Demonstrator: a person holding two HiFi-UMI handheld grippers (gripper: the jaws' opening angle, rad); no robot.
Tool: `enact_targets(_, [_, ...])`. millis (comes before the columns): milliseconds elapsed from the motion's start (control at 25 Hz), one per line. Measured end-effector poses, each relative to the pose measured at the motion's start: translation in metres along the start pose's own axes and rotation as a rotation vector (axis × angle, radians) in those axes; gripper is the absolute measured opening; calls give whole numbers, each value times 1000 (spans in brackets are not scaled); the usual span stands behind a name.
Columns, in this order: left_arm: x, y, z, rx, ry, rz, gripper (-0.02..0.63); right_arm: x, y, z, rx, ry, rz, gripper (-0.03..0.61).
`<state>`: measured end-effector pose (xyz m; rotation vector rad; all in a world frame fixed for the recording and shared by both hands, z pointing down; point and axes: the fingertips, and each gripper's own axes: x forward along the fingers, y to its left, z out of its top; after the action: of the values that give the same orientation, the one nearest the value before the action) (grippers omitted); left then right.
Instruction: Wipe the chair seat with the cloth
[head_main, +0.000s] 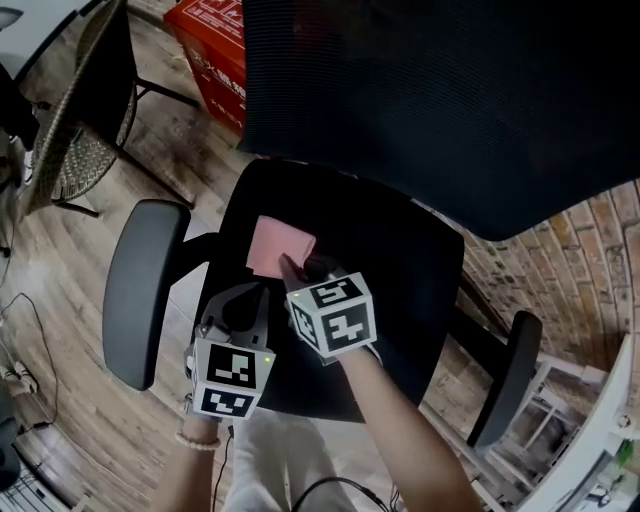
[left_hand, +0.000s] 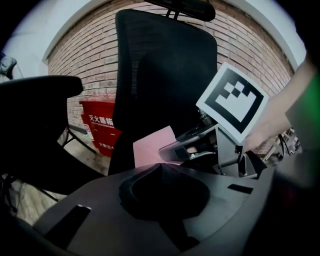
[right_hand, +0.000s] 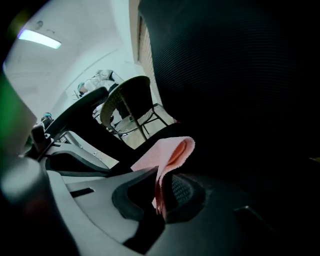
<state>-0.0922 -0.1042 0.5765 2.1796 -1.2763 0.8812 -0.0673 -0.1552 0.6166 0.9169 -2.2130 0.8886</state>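
Clamping pink cloth (head_main: 278, 244) on the chair seat (head_main: 405, 265), right gripper (head_main: 299, 269) sits beside clenched, empty left gripper (head_main: 243, 300).

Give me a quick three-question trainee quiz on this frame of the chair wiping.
1. True or false: the left gripper holds the cloth.
2. The cloth is: A blue, B pink, C white.
3. Fill in: on the floor beyond the chair seat stands a red ____.
Key: 1 false, the right gripper pinches it; 2 B; 3 box.
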Motion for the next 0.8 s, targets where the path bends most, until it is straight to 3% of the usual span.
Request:
enact_targets(320, [-8, 15, 0, 1, -7, 30, 18, 10, 20, 0, -23, 8, 18, 51])
enact_targets(640, [6, 3, 16, 46, -11, -8, 18, -11, -11, -19, 11, 22, -68, 51])
enact_targets(800, [14, -20, 28, 82, -18, -51, 18, -39, -43, -36, 64, 19, -151, 51])
